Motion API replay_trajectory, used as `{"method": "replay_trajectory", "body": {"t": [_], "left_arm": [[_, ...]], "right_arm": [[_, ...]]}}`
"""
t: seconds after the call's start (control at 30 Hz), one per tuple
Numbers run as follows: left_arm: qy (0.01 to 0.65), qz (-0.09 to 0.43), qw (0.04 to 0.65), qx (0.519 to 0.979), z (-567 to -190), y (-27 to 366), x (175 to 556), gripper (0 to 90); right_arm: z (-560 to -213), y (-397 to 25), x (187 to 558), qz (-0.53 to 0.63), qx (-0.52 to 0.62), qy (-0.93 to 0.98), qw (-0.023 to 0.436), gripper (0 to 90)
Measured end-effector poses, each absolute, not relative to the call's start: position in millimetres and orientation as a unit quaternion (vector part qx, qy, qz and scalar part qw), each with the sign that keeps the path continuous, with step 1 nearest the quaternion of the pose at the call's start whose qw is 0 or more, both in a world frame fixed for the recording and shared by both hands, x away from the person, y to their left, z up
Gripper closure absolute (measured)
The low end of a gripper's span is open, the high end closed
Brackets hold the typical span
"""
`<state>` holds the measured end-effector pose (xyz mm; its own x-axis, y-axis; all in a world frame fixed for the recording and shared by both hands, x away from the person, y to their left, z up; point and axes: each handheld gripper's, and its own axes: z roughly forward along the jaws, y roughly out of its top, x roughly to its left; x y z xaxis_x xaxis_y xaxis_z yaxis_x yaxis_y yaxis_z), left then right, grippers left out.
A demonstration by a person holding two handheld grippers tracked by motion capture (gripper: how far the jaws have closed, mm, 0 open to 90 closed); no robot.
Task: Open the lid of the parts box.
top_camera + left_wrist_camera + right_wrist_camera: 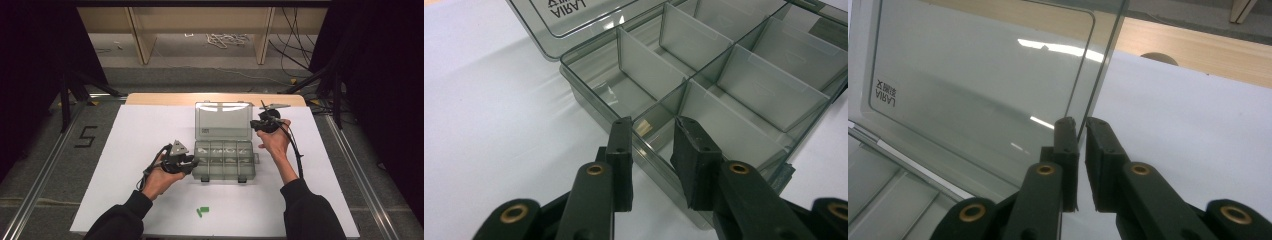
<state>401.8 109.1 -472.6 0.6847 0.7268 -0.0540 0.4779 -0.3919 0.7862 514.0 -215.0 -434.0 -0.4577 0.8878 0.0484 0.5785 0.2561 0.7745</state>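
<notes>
Currently the left gripper (651,132) straddles the near wall of the clear compartment box (734,75), its 2 jaws parted, 1 outside and 1 inside a corner compartment. Beyond it, the right gripper (1080,125) pinches the side edge of the raised lid (978,75), jaws nearly closed on it.

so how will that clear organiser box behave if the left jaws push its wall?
The organiser box looks like thin clear plastic with empty compartments, so probably light and apt to slide on the smooth white table. Its raised lid, pinched by the right gripper, likely flexes.
</notes>
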Motion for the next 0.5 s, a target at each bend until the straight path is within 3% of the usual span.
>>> {"method": "replay_trajectory", "body": {"t": [0.1,0.23,0.27,0.5], "left_arm": [[0.370,0.147,0.412,0.819,-473,109,402,69.9],[0.377,0.145,0.412,0.817,-473,109,401,69.6],[0.377,0.145,0.412,0.817,-473,109,401,69.5],[0.379,0.137,0.412,0.817,-473,110,403,68.1]], "right_arm": [[-433,-216,513,0.378,0.480,0.765,0.204,81.2],[-428,-218,511,0.391,0.468,0.764,0.211,70.7],[-424,-216,506,0.396,0.470,0.761,0.209,63.0],[-408,-209,488,0.410,0.435,0.770,0.224,47.3]]}}
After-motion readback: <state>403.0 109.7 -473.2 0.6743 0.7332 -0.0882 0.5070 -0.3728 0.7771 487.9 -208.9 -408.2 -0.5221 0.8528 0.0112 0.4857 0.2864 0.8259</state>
